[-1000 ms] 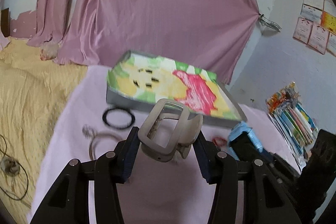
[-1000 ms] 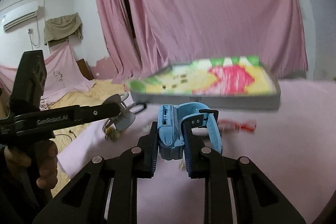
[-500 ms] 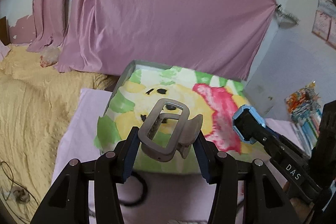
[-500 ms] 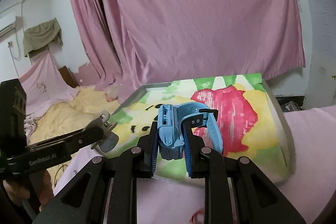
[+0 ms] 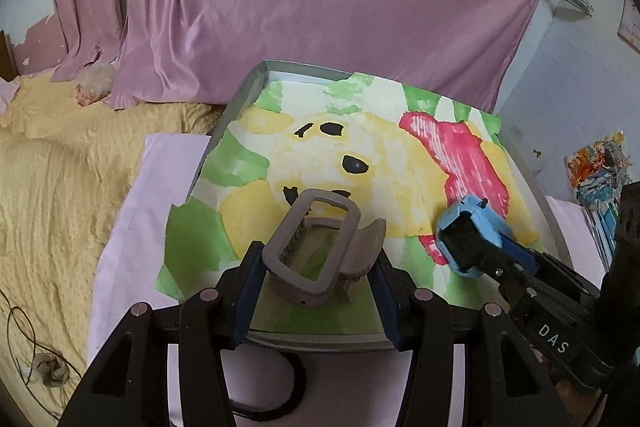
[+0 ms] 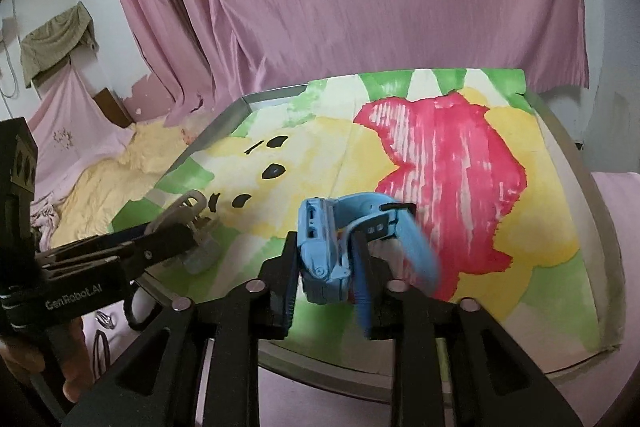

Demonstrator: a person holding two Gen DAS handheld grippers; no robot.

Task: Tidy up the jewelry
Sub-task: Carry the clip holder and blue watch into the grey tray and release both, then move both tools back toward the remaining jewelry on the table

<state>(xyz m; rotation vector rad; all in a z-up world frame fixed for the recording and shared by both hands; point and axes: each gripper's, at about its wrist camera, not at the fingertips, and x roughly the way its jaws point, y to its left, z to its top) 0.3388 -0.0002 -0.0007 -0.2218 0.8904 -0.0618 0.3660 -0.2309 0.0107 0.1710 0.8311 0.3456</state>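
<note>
Left gripper (image 5: 316, 279) pinches a grey hair claw (image 5: 320, 251) over the painted tray (image 5: 400, 151); right gripper (image 6: 328, 267), jaws just widening, has a blue watch (image 6: 320, 251) between them; only left view shows a black ring (image 5: 280, 395).

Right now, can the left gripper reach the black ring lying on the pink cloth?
Probably not: the left gripper is shut on the grey hair claw clip, and the black ring lies below its fingers.

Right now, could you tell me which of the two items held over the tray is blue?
The watch between the right gripper's fingers, whose jaws have just been opening. The hair clip in the left gripper is grey.
</note>
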